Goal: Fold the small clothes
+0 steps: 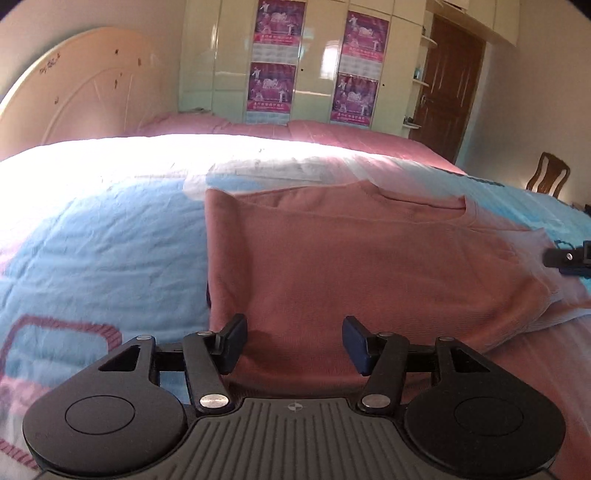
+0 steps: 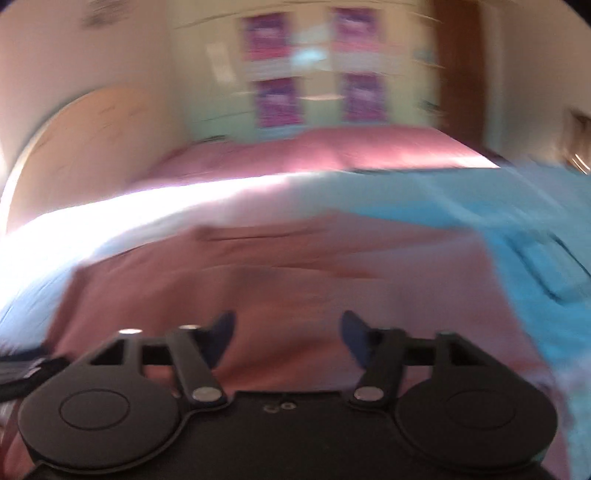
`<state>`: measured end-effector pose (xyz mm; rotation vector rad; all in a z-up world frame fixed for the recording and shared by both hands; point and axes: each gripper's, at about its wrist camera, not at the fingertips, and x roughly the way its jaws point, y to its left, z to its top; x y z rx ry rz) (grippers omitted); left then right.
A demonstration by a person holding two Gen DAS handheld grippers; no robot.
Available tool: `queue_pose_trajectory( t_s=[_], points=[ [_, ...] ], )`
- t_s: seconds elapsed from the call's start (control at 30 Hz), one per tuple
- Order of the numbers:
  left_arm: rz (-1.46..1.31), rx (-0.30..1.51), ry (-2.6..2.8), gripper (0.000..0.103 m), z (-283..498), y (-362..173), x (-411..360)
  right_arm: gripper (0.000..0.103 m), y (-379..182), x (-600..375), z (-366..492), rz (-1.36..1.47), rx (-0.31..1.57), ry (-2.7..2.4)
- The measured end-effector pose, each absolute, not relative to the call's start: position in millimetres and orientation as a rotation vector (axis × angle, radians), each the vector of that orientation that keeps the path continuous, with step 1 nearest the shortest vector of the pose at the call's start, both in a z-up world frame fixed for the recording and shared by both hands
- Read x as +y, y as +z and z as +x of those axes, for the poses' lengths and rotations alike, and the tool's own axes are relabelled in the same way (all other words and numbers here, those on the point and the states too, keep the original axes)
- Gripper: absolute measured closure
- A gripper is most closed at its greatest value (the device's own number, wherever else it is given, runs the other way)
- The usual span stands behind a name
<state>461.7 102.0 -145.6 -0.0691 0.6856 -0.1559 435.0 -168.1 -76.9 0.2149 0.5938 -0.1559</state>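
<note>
Bedroom, bed in front of a wardrobe wall.
Bed had a light blue cover, pink spread behind; strong sunlight band washed out the middle. Cream arched headboard stood left, glossy wardrobe carried four purple posters, brown door right, wooden chair far right.

Sunlight glare whitens the bedspread (right view heavily motion-blurred).
</note>
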Motion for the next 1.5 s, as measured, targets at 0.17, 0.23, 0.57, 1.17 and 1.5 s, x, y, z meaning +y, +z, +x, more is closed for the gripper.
queue_pose_trajectory(
  t_s=[0.17,0.23,0.57,1.17,1.5],
  points=[
    [-0.064,0.682,-0.167,0.046,460.2,-148.8,105.4,0.057,-107.0,-224.1,439.1,0.505,0.683,-0.169],
    [-0.072,0.684,-0.176,0.046,463.8,-149.8,106.7,0.094,-110.0,-225.6,438.6,0.507,0.662,-0.148],
    [-0.042,0.694,-0.231,0.046,462.3,-138.5,96.2,0.082,-109.4,-211.6,415.5,0.330,0.663,-0.139],
    [-0.047,0.725,-0.318,0.033,547.8,-138.8,24.1,0.086,-92.2,-144.3,510.1,0.173,0.619,-0.013],
    [0.006,0.746,-0.232,0.029,514.0,-133.0,51.7,0.079,-94.9,-209.6,466.2,0.174,0.658,-0.158]
  ],
)
